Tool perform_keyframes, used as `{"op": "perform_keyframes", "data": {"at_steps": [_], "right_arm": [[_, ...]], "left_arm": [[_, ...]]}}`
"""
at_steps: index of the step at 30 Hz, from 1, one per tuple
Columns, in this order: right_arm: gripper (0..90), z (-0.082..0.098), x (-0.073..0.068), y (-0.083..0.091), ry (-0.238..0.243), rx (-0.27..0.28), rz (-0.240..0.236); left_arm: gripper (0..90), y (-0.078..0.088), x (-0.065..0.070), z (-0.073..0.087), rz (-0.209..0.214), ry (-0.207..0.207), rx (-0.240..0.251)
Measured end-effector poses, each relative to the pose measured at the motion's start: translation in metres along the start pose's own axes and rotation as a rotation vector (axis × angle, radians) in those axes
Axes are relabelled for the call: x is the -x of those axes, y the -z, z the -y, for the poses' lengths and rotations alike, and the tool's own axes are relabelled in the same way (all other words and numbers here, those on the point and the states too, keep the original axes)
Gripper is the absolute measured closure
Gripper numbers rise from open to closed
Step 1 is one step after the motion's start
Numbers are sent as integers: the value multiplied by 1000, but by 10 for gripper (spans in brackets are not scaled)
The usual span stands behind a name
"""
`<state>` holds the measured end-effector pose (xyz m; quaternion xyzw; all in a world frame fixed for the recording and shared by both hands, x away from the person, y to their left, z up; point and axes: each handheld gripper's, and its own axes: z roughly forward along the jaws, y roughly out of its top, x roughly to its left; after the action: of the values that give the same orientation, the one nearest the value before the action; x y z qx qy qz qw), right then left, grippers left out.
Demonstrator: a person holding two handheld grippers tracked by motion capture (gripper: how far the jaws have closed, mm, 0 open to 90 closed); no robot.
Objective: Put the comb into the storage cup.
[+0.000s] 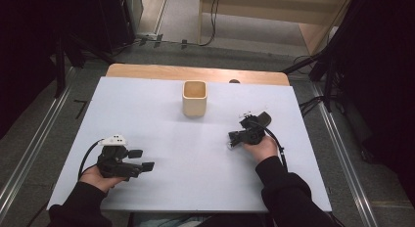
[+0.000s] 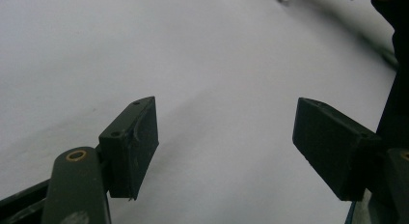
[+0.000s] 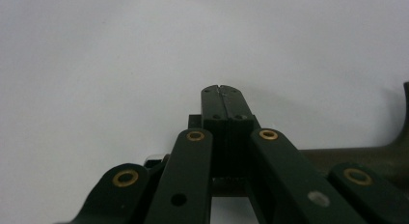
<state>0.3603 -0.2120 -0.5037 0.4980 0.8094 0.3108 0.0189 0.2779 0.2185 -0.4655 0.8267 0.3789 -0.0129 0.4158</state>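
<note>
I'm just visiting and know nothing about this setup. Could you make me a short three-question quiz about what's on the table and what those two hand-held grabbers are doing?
1. True or false: the left gripper has its jaws spread apart with nothing between them.
2. What stands on the white board beyond both grippers? A) a beige square cup B) a red bowl C) a glass bottle
3. How do the right gripper's jaws stand?

Key:
1. True; the left gripper view shows bare board between them.
2. A, the beige cup, standing upright and apart from both grippers.
3. Pressed together, with nothing visible between them.
</note>
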Motion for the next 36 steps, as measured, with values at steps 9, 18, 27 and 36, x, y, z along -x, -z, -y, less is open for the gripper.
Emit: {"op": "perform_keyframes", "data": {"at_steps": [9, 18, 27, 36], "right_arm": [[876, 9, 1, 7, 8, -10, 14], [876, 18, 6, 15, 6, -9, 27], [876, 24, 14, 21, -14, -15, 33], [876, 29, 25, 29, -30, -13, 48]], "left_arm": [[250, 0, 0, 0, -2, -2, -5], [250, 0, 0, 0, -2, -3, -3], [250, 0, 1, 0, -2, -3, -6], [250, 0, 1, 0, -3, -4, -8]]}}
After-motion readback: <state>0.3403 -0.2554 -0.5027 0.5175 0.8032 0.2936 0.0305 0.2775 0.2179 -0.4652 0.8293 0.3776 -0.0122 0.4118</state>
